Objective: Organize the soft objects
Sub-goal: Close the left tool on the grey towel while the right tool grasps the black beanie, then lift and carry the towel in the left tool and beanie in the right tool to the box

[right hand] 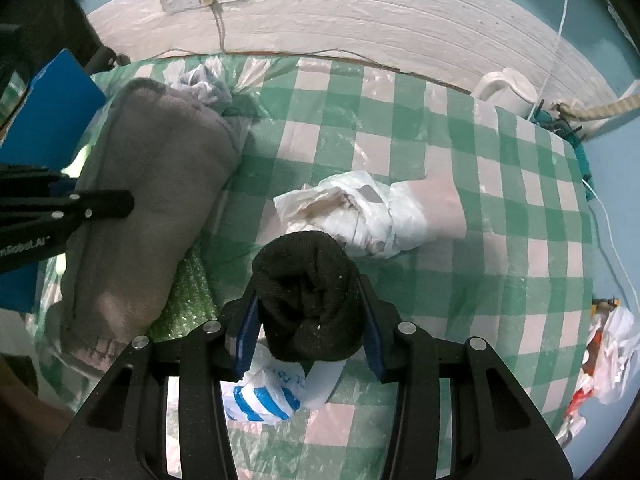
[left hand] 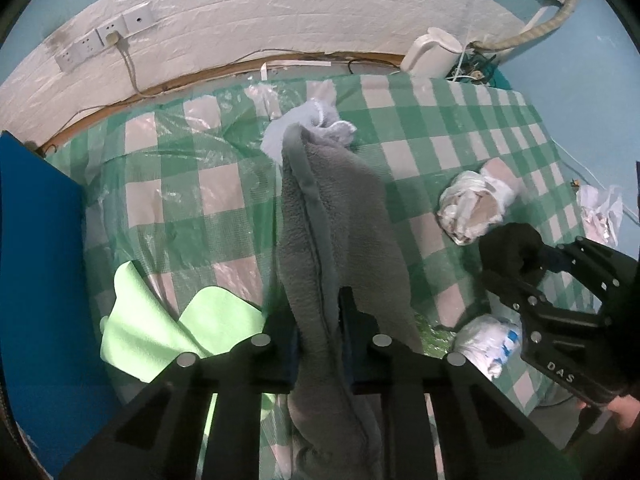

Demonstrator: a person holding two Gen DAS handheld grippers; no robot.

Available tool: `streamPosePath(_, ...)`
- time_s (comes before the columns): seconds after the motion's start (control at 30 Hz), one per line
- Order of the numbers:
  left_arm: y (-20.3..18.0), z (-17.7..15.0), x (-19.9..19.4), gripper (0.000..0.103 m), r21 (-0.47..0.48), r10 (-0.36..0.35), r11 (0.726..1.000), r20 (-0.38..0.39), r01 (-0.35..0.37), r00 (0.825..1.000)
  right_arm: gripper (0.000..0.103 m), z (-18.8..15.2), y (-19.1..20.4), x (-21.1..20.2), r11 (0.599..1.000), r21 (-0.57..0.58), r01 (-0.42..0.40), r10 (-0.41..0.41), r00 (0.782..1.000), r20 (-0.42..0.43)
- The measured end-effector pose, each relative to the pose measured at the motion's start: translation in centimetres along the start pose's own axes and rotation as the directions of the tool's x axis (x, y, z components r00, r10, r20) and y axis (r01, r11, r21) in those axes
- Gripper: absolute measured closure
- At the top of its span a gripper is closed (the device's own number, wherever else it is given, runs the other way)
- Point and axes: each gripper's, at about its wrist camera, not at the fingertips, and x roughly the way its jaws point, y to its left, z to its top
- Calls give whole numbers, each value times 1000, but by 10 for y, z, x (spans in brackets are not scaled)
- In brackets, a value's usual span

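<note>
My left gripper (left hand: 320, 320) is shut on a grey fleece cloth (left hand: 336, 208) that stretches away from it over the green checked table (left hand: 460, 128); the cloth also shows at the left in the right wrist view (right hand: 152, 184). My right gripper (right hand: 310, 312) is shut on a rolled black sock (right hand: 308, 296), held above the table; the sock also shows in the left wrist view (left hand: 508, 248). A light blue crumpled cloth (left hand: 324, 120) lies at the far end of the grey cloth. A light green cloth (left hand: 160, 320) lies at the near left.
A crumpled white plastic bag (right hand: 360, 212) lies mid-table. A blue-striped white bag (right hand: 264, 396) sits under my right gripper. A blue board (left hand: 36, 260) stands at the left. A white kettle (left hand: 432, 52) and cables sit at the back right by the wall.
</note>
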Motion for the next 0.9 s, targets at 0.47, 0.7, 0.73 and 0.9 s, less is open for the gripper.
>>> streamPosePath(0.47,-9,-12,-41,91,53,2,999,75,-5,997,60,-4,5,-27,1000,13,-2,1,999,42)
streamPosePath(0.7,-15,-20,-65,91,78,23,996,121,-33,992,60,-4,9,-46,1000,18,-6,4,997,72)
streamPosePath(0.73,-15,-22,-69,91,84,30,996,130,-41,991,60,-4,10,-49,1000,19,-6,4,997,77)
streamPosePath(0.9,-17,-28,-84,91,98,55,993,164,-72,985,60,-5,10,-60,1000,30,-3,0,996,88)
